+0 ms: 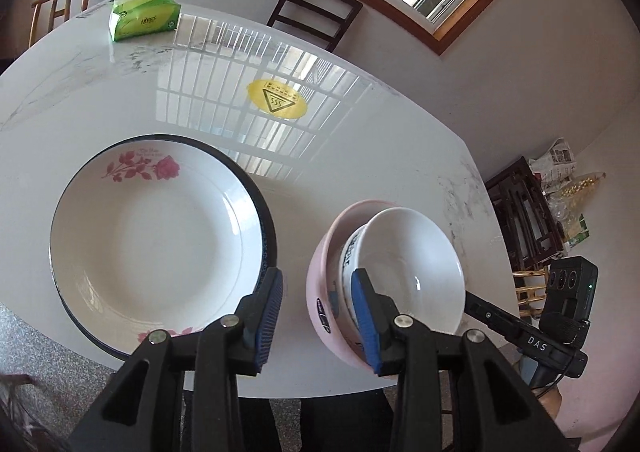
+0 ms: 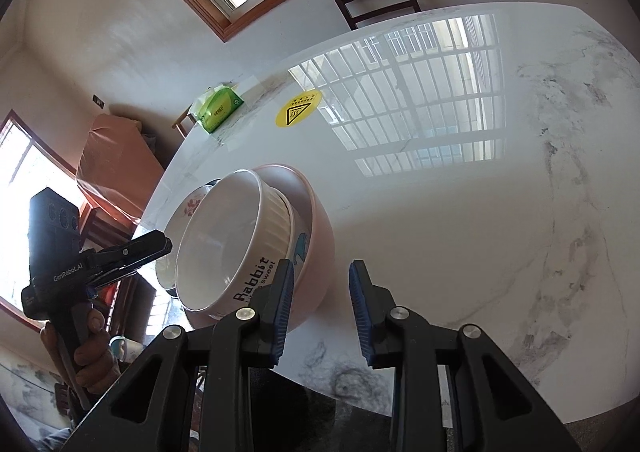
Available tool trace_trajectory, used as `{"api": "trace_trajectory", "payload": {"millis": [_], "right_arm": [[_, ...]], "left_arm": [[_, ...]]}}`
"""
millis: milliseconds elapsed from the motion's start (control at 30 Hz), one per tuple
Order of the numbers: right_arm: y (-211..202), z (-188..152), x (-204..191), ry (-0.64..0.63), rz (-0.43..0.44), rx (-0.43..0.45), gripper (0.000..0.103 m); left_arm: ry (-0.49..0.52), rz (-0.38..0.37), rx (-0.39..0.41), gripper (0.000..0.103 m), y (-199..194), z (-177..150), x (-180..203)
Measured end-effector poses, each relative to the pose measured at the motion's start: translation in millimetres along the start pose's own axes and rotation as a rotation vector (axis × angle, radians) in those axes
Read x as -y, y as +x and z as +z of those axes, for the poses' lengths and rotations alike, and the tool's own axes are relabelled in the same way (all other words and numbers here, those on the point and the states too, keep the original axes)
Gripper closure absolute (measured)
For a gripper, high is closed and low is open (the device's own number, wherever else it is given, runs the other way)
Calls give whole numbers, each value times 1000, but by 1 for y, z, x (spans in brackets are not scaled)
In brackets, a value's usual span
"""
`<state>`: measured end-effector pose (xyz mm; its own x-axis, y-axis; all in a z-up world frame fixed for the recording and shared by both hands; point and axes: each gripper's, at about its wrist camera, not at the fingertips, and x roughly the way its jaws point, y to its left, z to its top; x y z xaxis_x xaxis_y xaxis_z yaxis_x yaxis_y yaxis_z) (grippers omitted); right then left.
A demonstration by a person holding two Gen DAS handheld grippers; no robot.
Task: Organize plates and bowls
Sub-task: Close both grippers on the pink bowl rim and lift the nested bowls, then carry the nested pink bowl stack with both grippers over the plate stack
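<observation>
A white plate with pink roses [image 1: 160,236] rests on a dark-rimmed plate [image 1: 269,228] at the table's left. A white bowl [image 1: 416,264] lettered "Rabbit" sits tilted inside a pink bowl [image 1: 320,284] near the front edge. My left gripper [image 1: 318,316] is open and empty, between the plates and the bowls. In the right wrist view the white bowl [image 2: 228,240] sits in the pink bowl [image 2: 320,236], with the rose plate [image 2: 188,208] behind. My right gripper [image 2: 320,312] is open and empty, its left finger close by the pink bowl's side.
The white marble table [image 1: 360,156] carries a green tissue pack [image 1: 144,14] at the back and a yellow warning sticker [image 1: 277,98]. Chairs [image 1: 316,12] stand beyond the far edge. Dark furniture and clutter [image 1: 536,220] lie right of the table.
</observation>
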<state>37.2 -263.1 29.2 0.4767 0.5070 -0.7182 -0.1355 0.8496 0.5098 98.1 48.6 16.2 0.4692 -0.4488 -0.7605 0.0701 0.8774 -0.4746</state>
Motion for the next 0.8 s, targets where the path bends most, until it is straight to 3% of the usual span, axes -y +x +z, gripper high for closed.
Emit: {"api": "trace_trajectory", "payload": {"millis": [267, 800], "right_arm": [[5, 1, 1, 16, -2, -30, 74], [8, 17, 3, 47, -37, -75, 74]], "left_arm": [[-73, -33, -119, 67, 20, -6, -11], [-93, 65, -133, 69, 31, -4, 11]]}}
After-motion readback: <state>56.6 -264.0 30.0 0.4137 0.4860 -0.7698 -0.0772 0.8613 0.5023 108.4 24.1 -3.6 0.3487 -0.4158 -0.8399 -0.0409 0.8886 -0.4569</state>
